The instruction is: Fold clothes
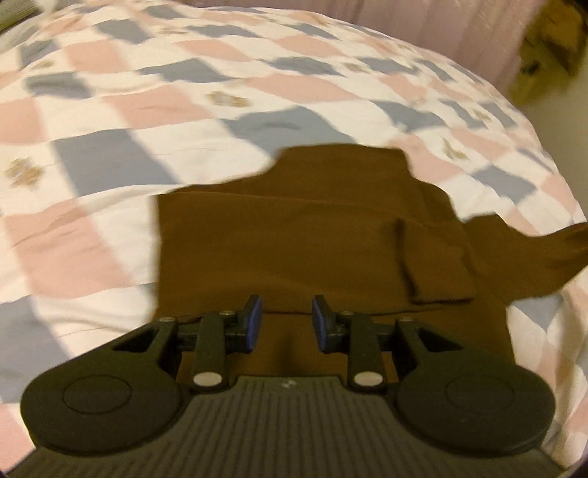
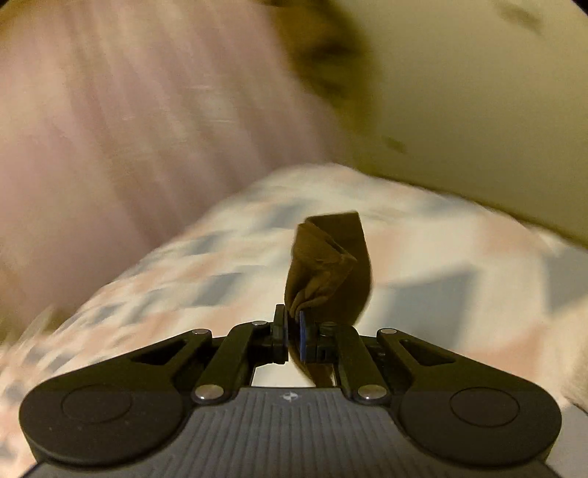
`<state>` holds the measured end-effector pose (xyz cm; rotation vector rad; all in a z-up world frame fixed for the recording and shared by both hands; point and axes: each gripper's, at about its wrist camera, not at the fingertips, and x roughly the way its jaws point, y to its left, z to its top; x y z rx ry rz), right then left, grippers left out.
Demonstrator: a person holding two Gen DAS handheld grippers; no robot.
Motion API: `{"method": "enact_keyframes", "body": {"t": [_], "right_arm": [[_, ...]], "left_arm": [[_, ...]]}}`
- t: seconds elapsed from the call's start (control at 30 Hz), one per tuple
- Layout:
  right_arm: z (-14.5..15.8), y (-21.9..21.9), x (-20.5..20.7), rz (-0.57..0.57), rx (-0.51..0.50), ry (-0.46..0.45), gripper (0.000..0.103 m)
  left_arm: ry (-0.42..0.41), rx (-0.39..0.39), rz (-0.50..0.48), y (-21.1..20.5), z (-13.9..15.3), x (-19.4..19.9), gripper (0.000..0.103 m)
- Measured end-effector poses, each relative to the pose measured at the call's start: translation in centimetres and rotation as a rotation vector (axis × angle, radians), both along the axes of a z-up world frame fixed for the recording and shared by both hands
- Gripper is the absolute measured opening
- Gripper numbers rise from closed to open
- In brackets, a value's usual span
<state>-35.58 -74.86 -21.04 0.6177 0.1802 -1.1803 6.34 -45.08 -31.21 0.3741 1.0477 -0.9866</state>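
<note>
A brown garment [image 1: 312, 235] lies partly folded on a bed with a pink, grey and white checked cover [image 1: 147, 110]. One sleeve lies folded over its body and another part trails off to the right [image 1: 533, 257]. My left gripper [image 1: 286, 323] hovers open just above the garment's near edge, nothing between its blue pads. In the right wrist view, my right gripper [image 2: 293, 331] is shut on a bunched brown piece of the garment [image 2: 330, 272], lifted above the checked cover [image 2: 441, 264]. That view is motion-blurred.
A pink curtain [image 2: 128, 128] hangs beyond the bed and also shows as pink fabric [image 1: 477, 29] at the top right of the left wrist view. A yellowish wall [image 2: 477, 92] stands to the right. The bed's far right edge drops off near a dark wooden object [image 1: 544, 55].
</note>
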Motion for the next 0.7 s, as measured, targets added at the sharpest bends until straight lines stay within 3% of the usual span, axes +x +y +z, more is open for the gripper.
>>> {"method": "enact_keyframes", "body": {"t": [0.07,0.17,0.33,0.4,0.43,0.47,0.57,0.7], "right_arm": [[2.8,3.7,7.2,0.131,-0.066,0.0,0.007],[4.2,9.7,18.0,0.338,-0.107,-0.038,0.008],[0.8,19.8,33.0,0.631,-0.046,-0.03,0.009],[-2.7,23.4,38.0,0.76,0.066,0.022,0.019],[-4.5,24.8,40.1,0.816,0.149,0.072,0.038],[-6.4,27.0,42.3,0.873,0.255,0.143,0.046],[-9.8,30.5,43.0,0.894,0.417,0.268,0.045],[-11.8,29.5,38.1,0.776,0.523,0.334,0.046]], "left_arm": [[0.013,-0.01,0.051,2.2,0.5,2.4,0.024],[0.032,-0.034,0.133,5.9,1.2,6.3,0.024],[0.013,-0.032,0.236,12.8,1.9,12.7,0.024],[0.009,-0.017,0.268,15.1,1.6,15.1,0.025],[0.015,-0.01,0.277,15.9,1.2,16.0,0.025],[0.027,0.006,0.286,16.8,0.7,17.2,0.025],[0.074,0.012,0.28,17.7,-0.5,19.0,0.027],[0.15,-0.043,0.239,15.9,-1.6,20.1,0.032]]}}
